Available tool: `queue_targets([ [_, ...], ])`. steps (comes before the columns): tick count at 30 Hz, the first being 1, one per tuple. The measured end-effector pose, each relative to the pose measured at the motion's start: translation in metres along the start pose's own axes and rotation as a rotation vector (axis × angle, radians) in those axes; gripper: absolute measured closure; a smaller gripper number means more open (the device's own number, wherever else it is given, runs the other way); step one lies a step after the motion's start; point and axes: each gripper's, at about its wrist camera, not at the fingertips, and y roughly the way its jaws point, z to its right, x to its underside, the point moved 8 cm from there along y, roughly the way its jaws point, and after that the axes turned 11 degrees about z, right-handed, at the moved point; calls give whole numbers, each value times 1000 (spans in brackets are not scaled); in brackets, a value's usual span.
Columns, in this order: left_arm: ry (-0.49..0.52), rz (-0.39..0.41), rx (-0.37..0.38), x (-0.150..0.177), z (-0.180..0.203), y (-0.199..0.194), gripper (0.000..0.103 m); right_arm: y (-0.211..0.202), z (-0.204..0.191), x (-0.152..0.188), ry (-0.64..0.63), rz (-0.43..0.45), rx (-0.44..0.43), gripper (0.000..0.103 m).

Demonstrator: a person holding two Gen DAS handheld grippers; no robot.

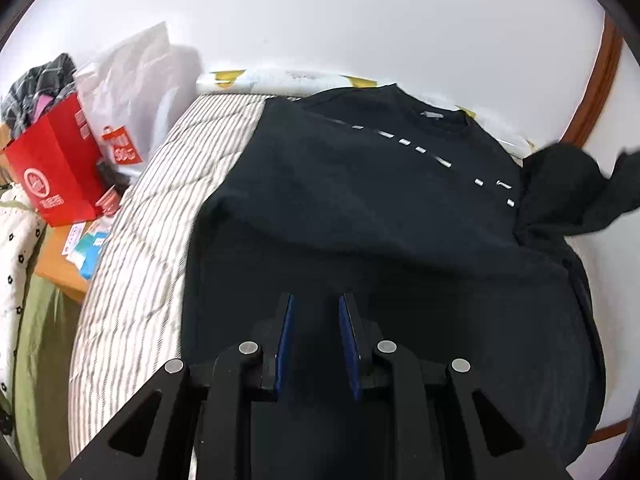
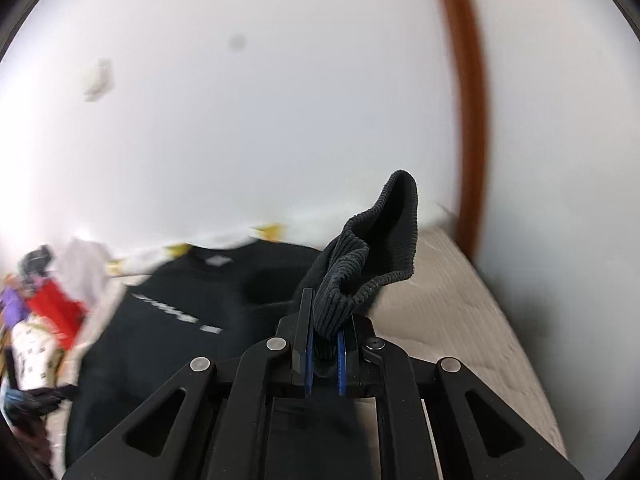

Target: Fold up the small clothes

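Black sweatshirt lies face-up and spread on the striped mattress, collar toward the wall, hem toward the person. Dashed white print runs across the chest.

Right gripper: fingers clenched on the ribbed cuff of one sleeve, lifted clear of the bed; the cuff bunches and flops over above the fingertips. Right-wrist view is motion-blurred. From the left wrist view the raised sleeve hangs at the garment's right edge.

Left gripper: fingers released, a clear gap between the blue pads, nothing in them; it hovers over the lower body of the sweatshirt. Contact with the cloth cannot be told.

Judged step: sleeve fold toward the chest, early in the task.

Risks:
- Grip sits on the cuff only, and bunched; a quick swing could pull the rib out of the fingers.
- Body is not pinned; dragging the sleeve may shift or wrinkle the torso.
- Garment lies close to the mattress's right edge; slack could slide off.

Containers: red paper bag beside the bed, stuffed with plaid and dark clothes; white plastic bag behind it, contents not visible.
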Motion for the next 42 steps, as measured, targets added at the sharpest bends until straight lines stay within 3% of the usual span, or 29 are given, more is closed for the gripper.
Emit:
queue_targets([
  [5,-50,7,4,9,-33,-9,81,19,-116,-5,-74,-9,-141,94],
  [10,-87,29,-10,6,-70,-13,81,59,-237,16,-108,-63,-285,94],
  [15,-92,41,-32,2,-97,-10,81,109,-331,56,-180,-127,-328,94],
  [19,-90,36,-35,2,-109,-3,81,147,-358,99,-205,-199,-313,94],
  [22,-86,22,-37,3,-111,4,81,164,-359,118,-191,-232,-312,88],
  [24,-87,13,-29,2,-109,8,81,166,-357,128,-195,-268,-347,73],
  [26,-85,12,-15,-1,-103,12,81,159,-349,132,-217,-261,-355,51],
  [27,-80,11,-8,-3,-99,14,81,155,-342,130,-229,-240,-344,49],
  [32,-61,20,37,-19,-74,28,81,135,-266,127,-257,-230,-247,48],
  [36,-78,26,101,-34,-55,42,81,121,-177,135,-271,-250,-87,48],
  [42,-86,15,133,-52,-38,70,81,100,-61,163,-298,-298,128,48],
])
